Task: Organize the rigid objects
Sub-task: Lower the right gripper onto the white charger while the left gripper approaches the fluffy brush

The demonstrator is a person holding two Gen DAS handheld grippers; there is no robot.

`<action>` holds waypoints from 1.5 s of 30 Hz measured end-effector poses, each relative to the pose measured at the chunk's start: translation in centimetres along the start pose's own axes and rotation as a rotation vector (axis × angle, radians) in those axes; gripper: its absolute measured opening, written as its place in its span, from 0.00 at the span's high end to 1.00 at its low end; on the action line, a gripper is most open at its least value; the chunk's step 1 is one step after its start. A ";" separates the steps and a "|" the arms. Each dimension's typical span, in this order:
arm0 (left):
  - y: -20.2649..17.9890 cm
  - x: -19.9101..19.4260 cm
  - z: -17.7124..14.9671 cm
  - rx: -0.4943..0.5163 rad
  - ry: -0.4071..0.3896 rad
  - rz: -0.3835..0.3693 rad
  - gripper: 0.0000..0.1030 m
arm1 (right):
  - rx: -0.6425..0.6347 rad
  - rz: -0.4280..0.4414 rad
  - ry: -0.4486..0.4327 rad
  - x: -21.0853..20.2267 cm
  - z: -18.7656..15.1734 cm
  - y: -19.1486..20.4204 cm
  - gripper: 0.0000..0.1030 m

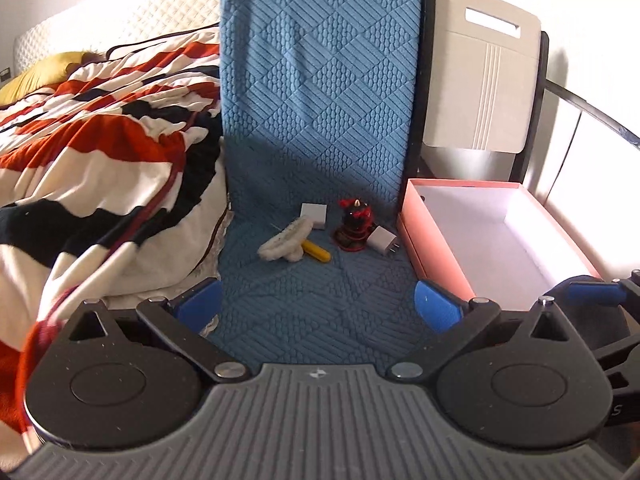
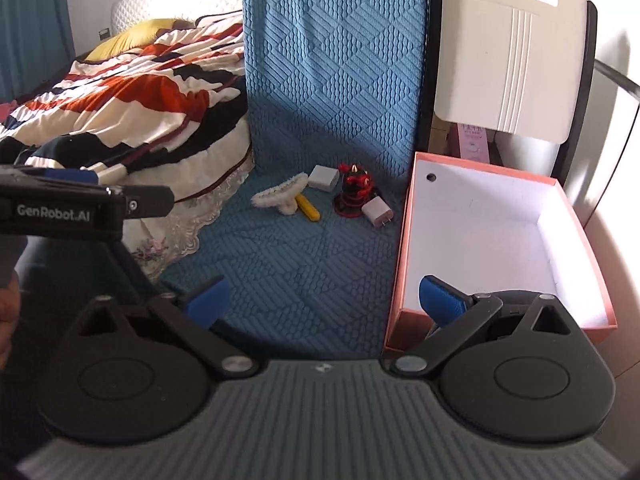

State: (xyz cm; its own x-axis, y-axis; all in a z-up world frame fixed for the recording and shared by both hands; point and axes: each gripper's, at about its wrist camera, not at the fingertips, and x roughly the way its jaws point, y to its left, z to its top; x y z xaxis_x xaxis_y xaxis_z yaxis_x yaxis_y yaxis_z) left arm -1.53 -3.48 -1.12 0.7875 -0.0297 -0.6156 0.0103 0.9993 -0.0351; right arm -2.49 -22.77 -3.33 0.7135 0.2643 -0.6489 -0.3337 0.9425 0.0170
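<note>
On the blue textured mat [image 1: 320,280] lie a white brush with a yellow handle [image 1: 294,242], a small white box [image 1: 314,214], a red and black figurine [image 1: 354,224] and a white charger plug [image 1: 383,242]. The same brush [image 2: 286,198], box [image 2: 324,178], figurine [image 2: 354,194] and plug [image 2: 377,211] show in the right wrist view. An open pink box [image 1: 496,236] [image 2: 500,236] stands right of them, empty. My left gripper [image 1: 320,304] is open and empty, well short of the objects. My right gripper [image 2: 322,300] is open and empty, its right finger over the box's near corner.
A bed with a striped red, white and black blanket [image 1: 100,160] lies to the left. The mat rises up a backrest [image 1: 320,80]. A grey folding chair back [image 1: 484,76] stands behind the pink box. The left gripper's body [image 2: 80,206] shows at the left of the right wrist view.
</note>
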 end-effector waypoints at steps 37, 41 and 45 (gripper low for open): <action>2.4 17.0 -1.0 -0.188 0.122 -0.051 0.00 | 0.081 0.022 -0.022 10.4 -1.0 -3.2 0.00; 1.6 18.4 0.0 -0.131 0.132 -0.025 0.00 | 0.058 0.025 -0.018 12.0 -0.3 -3.1 0.00; 1.4 19.5 0.8 -0.119 0.131 -0.036 0.00 | 0.057 0.043 -0.006 13.7 0.4 -3.1 0.00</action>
State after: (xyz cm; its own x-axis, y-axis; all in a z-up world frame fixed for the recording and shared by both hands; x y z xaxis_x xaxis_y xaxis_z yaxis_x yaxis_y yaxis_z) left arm 14.39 -2.69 -12.54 0.7007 -0.0762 -0.7094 -0.0417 0.9882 -0.1473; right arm 8.53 -22.03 -11.97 0.7029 0.3056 -0.6422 -0.3285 0.9404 0.0879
